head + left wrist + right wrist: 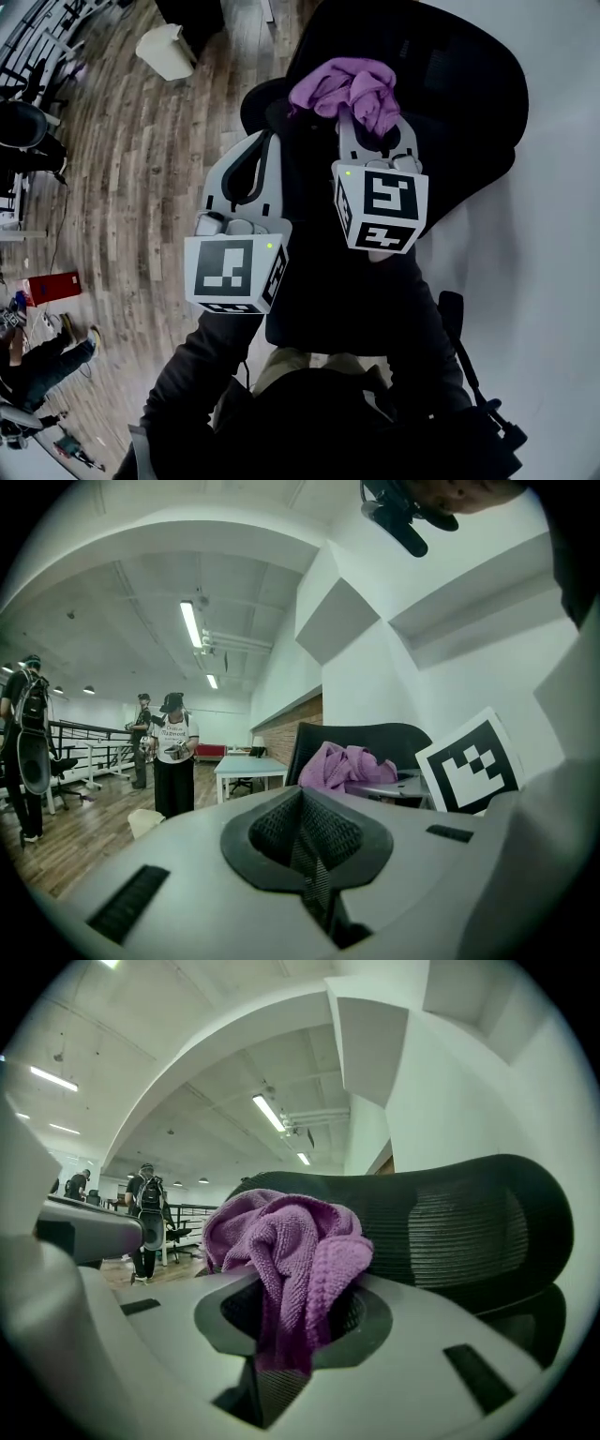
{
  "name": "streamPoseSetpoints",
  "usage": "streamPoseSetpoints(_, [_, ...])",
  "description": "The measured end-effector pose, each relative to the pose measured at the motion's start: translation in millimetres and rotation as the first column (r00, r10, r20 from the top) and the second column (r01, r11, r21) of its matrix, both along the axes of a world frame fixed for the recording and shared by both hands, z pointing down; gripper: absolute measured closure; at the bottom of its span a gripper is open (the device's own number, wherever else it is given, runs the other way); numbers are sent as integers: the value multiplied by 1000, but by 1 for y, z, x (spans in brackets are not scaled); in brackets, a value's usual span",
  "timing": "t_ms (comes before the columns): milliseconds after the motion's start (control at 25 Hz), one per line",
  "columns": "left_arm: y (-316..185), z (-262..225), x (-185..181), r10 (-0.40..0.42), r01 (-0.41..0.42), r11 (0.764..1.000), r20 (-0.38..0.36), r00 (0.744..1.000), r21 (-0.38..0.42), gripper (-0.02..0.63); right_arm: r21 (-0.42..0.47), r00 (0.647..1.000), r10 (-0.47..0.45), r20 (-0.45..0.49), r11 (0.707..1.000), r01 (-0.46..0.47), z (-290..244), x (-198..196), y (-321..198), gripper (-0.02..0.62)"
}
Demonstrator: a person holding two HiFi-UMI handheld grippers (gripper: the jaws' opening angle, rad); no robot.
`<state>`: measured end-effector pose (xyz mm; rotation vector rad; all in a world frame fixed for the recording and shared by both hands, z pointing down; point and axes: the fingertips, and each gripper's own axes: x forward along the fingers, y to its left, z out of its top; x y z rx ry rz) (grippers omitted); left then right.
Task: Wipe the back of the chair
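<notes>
Chair back (459, 84), black mesh, fills the upper right of the head view, and a bunched purple cloth (352, 86) sits over its left edge, pinched in the right hand-held gripper (373, 127). The left hand-held gripper (262, 145) hangs just beside it over the wooden floor (141, 159), touching nothing. In the left gripper view, the left hand-held gripper (305, 846) has its jaws pressed together with nothing between them; the cloth (342, 764) and the chair back (375, 738) lie beyond. In the right gripper view, the right hand-held gripper (291, 1340) is clamped on the cloth (291, 1241), with the chair back (469, 1222) close behind, contact unclear. My judgement: the cloth is in place, but the mesh shows no wiped area, so most of the wiping remains.
</notes>
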<state>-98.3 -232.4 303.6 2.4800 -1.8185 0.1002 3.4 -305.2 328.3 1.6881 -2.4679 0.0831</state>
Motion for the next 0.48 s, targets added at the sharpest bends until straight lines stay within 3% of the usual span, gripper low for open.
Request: streamPoseSetpoints(480, [-7,2,62,83,-83,997,8,997,-5,598,-4,996,93,-3,996,-93,4,72,-1,497])
